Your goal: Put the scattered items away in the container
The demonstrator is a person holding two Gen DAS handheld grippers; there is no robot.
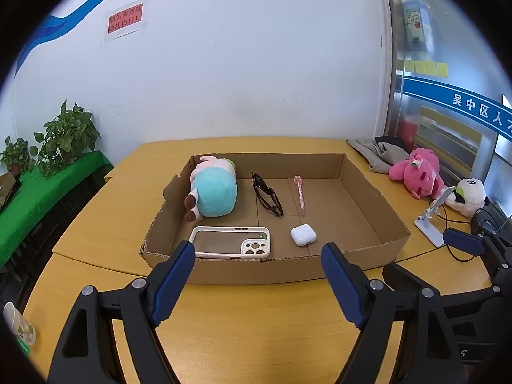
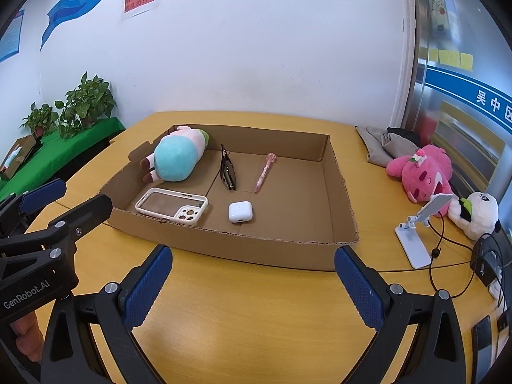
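A shallow cardboard box (image 1: pixel 288 265) (image 2: pixel 272 249) sits on the yellow table. Inside lie a teal-and-pink plush toy (image 1: pixel 212 192) (image 2: pixel 177 158), black sunglasses (image 1: pixel 267 198) (image 2: pixel 228 172), a pink pen (image 1: pixel 300 195) (image 2: pixel 264 172), a white earbuds case (image 1: pixel 303 235) (image 2: pixel 240 212) and a white phone case (image 1: pixel 233 241) (image 2: pixel 172 206). My left gripper (image 1: pixel 257 284) is open and empty, just before the box's near wall. My right gripper (image 2: pixel 252 291) is open and empty, also in front of the box, to the right of the left one.
To the right of the box lie a pink plush (image 1: pixel 417 174) (image 2: pixel 422 169), a white panda plush (image 1: pixel 467 195) (image 2: pixel 476 212), a white phone stand (image 1: pixel 432 217) (image 2: pixel 416 236), grey cloth (image 2: pixel 384 145) and black cables (image 2: pixel 448 256). A paper cup (image 1: pixel 19 323) stands at the left table edge. Potted plants (image 1: pixel 64 137) sit on a green shelf.
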